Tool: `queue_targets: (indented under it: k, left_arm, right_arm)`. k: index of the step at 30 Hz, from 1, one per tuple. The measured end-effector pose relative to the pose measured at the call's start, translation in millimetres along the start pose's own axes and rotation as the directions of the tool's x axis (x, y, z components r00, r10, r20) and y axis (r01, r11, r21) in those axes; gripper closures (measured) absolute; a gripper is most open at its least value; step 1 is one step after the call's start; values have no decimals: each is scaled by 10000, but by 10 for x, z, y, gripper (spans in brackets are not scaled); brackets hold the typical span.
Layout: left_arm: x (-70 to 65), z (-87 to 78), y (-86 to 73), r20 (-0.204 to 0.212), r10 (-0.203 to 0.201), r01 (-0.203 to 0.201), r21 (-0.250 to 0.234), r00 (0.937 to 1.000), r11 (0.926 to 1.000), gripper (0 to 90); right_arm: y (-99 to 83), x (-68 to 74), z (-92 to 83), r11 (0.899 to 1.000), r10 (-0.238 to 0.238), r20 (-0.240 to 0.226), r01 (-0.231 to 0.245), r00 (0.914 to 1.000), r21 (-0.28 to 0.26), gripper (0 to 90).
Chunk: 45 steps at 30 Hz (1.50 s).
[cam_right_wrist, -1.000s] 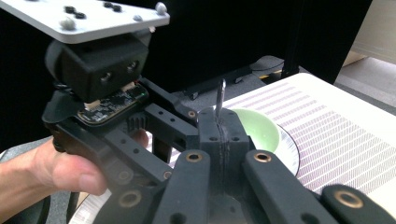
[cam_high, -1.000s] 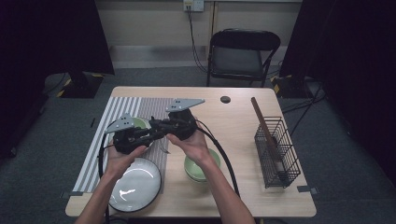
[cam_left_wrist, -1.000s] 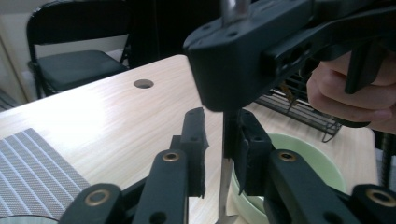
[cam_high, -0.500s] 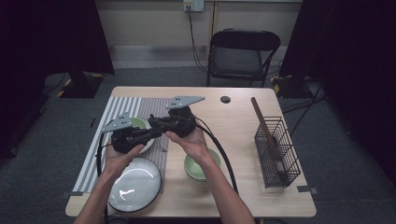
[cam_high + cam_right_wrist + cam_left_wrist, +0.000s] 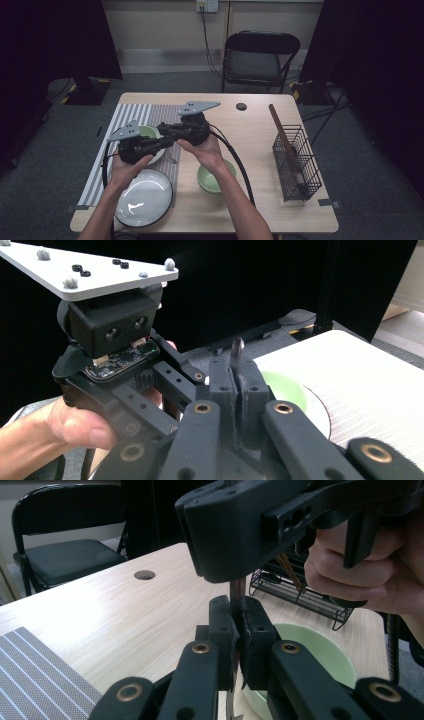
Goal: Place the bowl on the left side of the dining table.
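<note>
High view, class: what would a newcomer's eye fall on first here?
The two hand-held grippers meet tip to tip above the striped mat: the left gripper and the right gripper are both shut on one thin dark utensil. Next come the white plate at the near left, the green bowl beside it, and the wire basket at the right.

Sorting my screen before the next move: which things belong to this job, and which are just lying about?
In the job: left claw and right claw, both shut on the slim dark utensil.
Lying about: green bowl, white plate, striped mat, wire basket, chair.
</note>
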<state>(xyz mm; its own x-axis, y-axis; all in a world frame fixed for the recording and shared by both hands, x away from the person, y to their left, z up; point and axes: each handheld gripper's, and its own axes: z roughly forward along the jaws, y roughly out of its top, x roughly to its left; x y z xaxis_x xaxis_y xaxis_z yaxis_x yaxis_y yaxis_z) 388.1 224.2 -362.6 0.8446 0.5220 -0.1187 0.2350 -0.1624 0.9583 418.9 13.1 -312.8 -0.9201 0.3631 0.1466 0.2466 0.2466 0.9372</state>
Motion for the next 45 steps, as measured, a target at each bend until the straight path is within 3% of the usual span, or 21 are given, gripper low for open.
queue_targets:
  k: [10,18,31,39,45]
  left_arm:
    - [6,-1,7,-136,-58,59,82,9999,9999,885]
    - [-3,32,-3,-16,-46,46,231,10000,9997,896]
    - [55,-25,-26,-382,-104,114,265,9992,9996,895]
    - [85,-78,-22,-488,-27,39,241,9988,9997,895]
    - [108,-120,-44,-621,-34,54,320,9981,9995,895]
  right_arm:
    - [-2,-15,-6,9997,95,18,-94,10000,-217,837]
    - [3,-18,-13,9999,51,394,-45,9992,-143,683]
    - [-116,-71,-5,9998,170,787,-177,9968,86,481]
    - [-138,-129,-120,9996,245,1168,-256,9929,80,423]
    - [-254,-214,-219,9989,164,1440,-227,9894,422,385]
